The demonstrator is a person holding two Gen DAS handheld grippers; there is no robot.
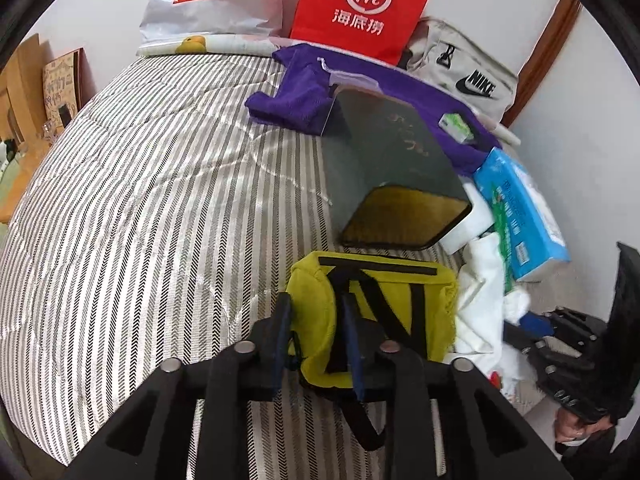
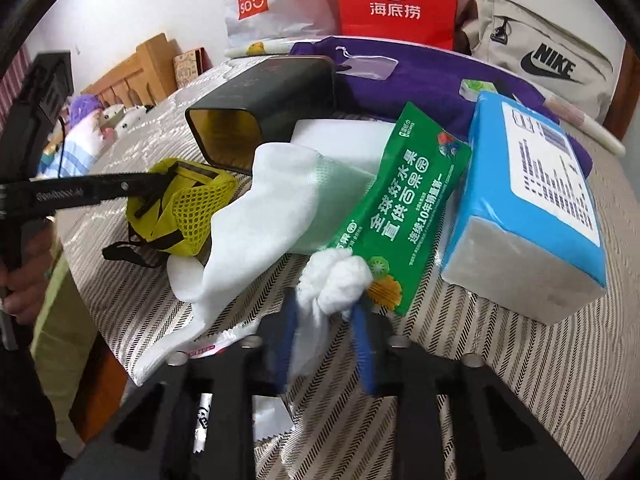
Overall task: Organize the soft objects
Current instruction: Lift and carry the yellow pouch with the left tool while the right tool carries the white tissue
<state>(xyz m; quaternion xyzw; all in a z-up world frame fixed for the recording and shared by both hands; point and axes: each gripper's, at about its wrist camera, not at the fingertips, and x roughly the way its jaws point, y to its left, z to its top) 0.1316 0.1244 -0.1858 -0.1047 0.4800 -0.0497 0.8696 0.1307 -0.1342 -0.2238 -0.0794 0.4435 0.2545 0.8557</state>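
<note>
Left wrist cam first: my left gripper (image 1: 316,312) has its jaws straddling the top of the yellow pouch (image 1: 372,312) on the striped bed (image 1: 140,200). One blue pad is on the pouch's left edge, the other over its black straps, but I honestly can't tell if they're pressing or just sitting loose around the fabric. Past it lies a dark tin box (image 1: 392,168) on its side, open mouth facing me, its far end over a purple cloth (image 1: 296,96). A blue tissue pack (image 1: 520,212) and some white cloth (image 1: 480,300) sit at the right, and the right gripper (image 1: 568,356) is mostly cut off by the frame edge there. Right wrist cam: the right gripper (image 2: 326,320) has its jaws clenched on a bunched white sock (image 2: 336,280), with the knotted end poking up between the blue fingers (image 2: 362,340). Its tip touches a green wet-wipe packet (image 2: 404,216) that leans over another white sock (image 2: 264,216). The lower part of the held sock disappears behind the gripper body. The yellow pouch (image 2: 180,208) is off to the left with the left gripper (image 2: 158,180) at it. Red bag (image 2: 396,0), Miniso bag (image 2: 256,4) and Nike bag (image 2: 552,60) are along the wall.
</note>
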